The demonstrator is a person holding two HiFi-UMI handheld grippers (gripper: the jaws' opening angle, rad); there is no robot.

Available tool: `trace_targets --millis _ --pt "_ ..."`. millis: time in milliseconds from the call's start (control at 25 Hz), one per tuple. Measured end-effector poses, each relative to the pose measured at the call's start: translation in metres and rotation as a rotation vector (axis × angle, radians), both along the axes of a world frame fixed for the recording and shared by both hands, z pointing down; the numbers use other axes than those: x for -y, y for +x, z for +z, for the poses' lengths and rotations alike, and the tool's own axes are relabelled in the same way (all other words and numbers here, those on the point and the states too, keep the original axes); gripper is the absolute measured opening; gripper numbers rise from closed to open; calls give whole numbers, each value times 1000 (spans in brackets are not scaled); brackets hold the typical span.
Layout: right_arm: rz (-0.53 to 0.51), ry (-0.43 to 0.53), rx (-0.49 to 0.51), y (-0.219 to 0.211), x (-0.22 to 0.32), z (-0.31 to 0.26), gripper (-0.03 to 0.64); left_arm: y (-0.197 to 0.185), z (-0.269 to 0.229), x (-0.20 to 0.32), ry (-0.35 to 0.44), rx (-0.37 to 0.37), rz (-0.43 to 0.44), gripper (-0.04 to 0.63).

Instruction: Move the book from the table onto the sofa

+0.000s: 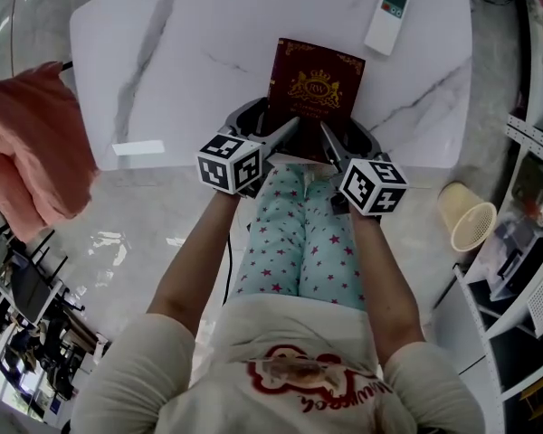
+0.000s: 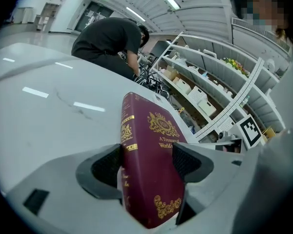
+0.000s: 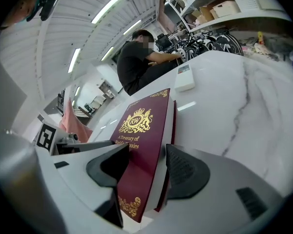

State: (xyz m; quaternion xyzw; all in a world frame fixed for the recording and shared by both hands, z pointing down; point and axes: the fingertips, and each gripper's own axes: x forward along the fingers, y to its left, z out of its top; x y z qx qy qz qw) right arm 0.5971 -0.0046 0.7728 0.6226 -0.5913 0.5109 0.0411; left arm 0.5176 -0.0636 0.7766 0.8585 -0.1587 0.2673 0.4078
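One pink cloth (image 1: 27, 143) hangs at the far left, apart from the one white marble table (image 1: 190, 61), with bare glossy floor between them. The table's left half is open apart from one small white slip (image 1: 138, 148) at its near edge.

There are two grippers. The left gripper (image 1: 285, 132) reaches in at the table's near edge. In its own view the left gripper (image 2: 146, 162) has its jaws set wide and clamped on the one book (image 2: 149, 160), with one pad on the spine and the other on the front cover. The maroon, gold-crested book (image 1: 315, 89) lies mid-table with its near end at the table's near edge, above the person's star-print trousers (image 1: 294, 242). I cannot tell whether that end rests on the table or is raised.

The right gripper (image 1: 330, 143) holds the same end. Seen along its jaws, the right gripper (image 3: 149, 167) is closed across the book's (image 3: 144, 140) thickness, front cover to back.

One white remote (image 1: 386, 18) sits near the far right corner, well apart from the book. Off the table's right corner one beige wastebasket (image 1: 466, 217) and a shelving unit (image 1: 534, 269) crowd the floor. One person in black (image 3: 139, 60) bends beyond the far edge.
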Motion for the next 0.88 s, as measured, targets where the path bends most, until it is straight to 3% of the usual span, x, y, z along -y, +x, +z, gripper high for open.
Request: trace_targets --millis 240,520,880 --pt "0 -14 32 -11 -34 0 236 -13 -1 -34 -25 17 -63 319" --pt "-82 -40 9 -14 -73 -2 236 -20 -2 -81 -31 39 -135 319" --pt "-127 -51 -15 -23 -96 -1 247 -28 -1 -98 23 74 -182 319"
